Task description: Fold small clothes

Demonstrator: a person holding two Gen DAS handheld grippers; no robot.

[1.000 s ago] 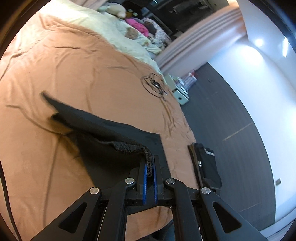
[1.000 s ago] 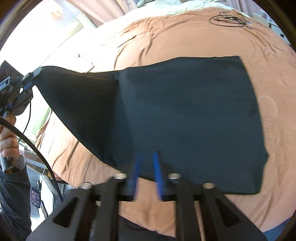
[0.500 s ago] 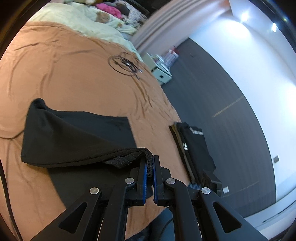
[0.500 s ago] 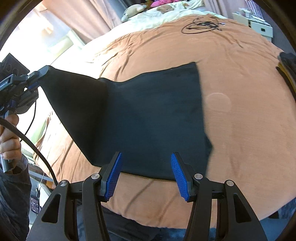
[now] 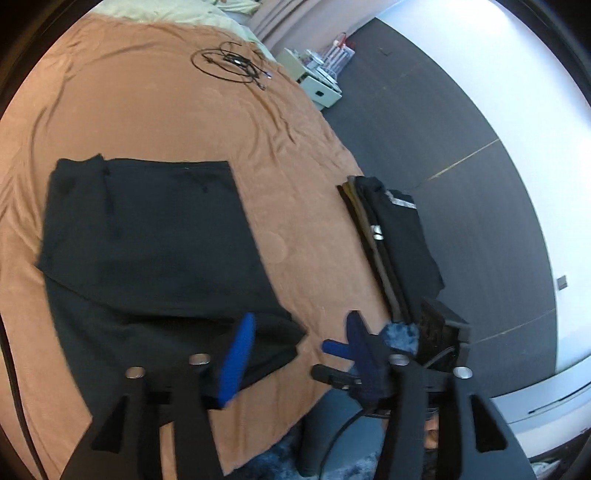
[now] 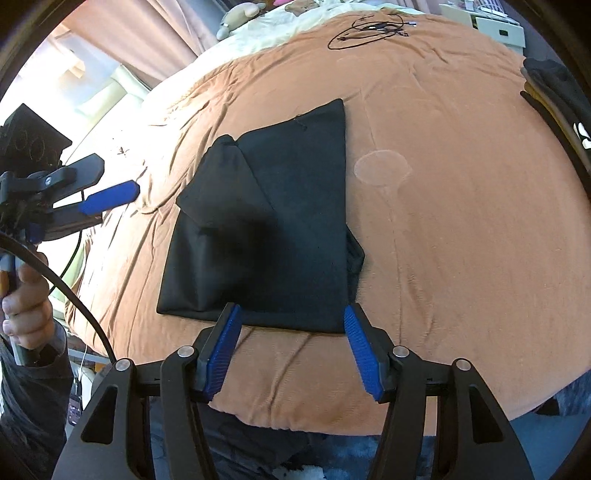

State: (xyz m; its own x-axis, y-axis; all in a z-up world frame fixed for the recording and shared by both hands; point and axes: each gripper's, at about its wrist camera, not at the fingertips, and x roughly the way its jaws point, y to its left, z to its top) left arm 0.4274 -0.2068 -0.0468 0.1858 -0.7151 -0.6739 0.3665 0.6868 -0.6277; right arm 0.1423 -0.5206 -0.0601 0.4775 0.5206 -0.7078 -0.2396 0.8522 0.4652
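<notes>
A black garment point(image 6: 280, 221) lies folded over on the orange bedspread point(image 6: 443, 240); it also shows in the left wrist view point(image 5: 147, 240). My left gripper point(image 5: 299, 328) is open and empty, just above the garment's near corner. It also shows at the left of the right wrist view point(image 6: 110, 195), held in a hand and apart from the cloth. My right gripper point(image 6: 291, 321) is open and empty, its fingers astride the garment's near edge.
A stack of folded dark clothes point(image 5: 395, 236) sits at the bed's right edge, also seen in the right wrist view point(image 6: 554, 96). A coiled black cable point(image 6: 369, 31) lies at the far end. Cream bedding point(image 6: 314, 26) with stuffed toys lies beyond. Dark floor point(image 5: 461, 147) lies to the right.
My left gripper carried the garment's corner across, opened and let it go; the garment now lies folded flat. My right gripper opened earlier and stays open.
</notes>
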